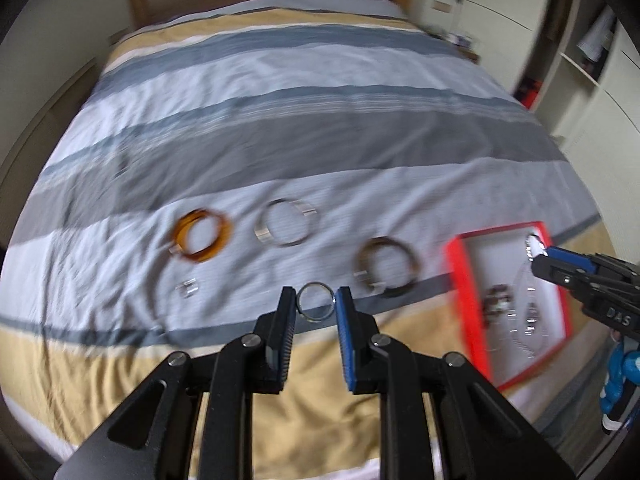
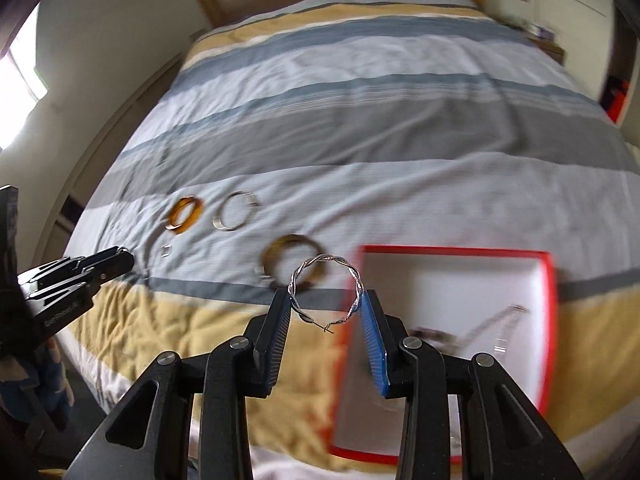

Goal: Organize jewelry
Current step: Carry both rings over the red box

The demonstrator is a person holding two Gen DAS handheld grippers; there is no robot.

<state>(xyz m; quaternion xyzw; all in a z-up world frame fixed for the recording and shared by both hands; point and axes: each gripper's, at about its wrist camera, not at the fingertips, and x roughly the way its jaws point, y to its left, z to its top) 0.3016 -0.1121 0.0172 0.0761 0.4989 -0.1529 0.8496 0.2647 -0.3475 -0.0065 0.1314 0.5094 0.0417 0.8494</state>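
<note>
The right gripper (image 2: 326,306) is clamped across a twisted silver hoop (image 2: 325,289), held just over the near-left edge of the red-rimmed tray (image 2: 551,320). The left gripper (image 1: 315,306) pinches a small plain ring (image 1: 315,301) well left of that tray. Both pieces look light, stiff, thin and slippery; gripping across opposite rims seems safest.
</note>
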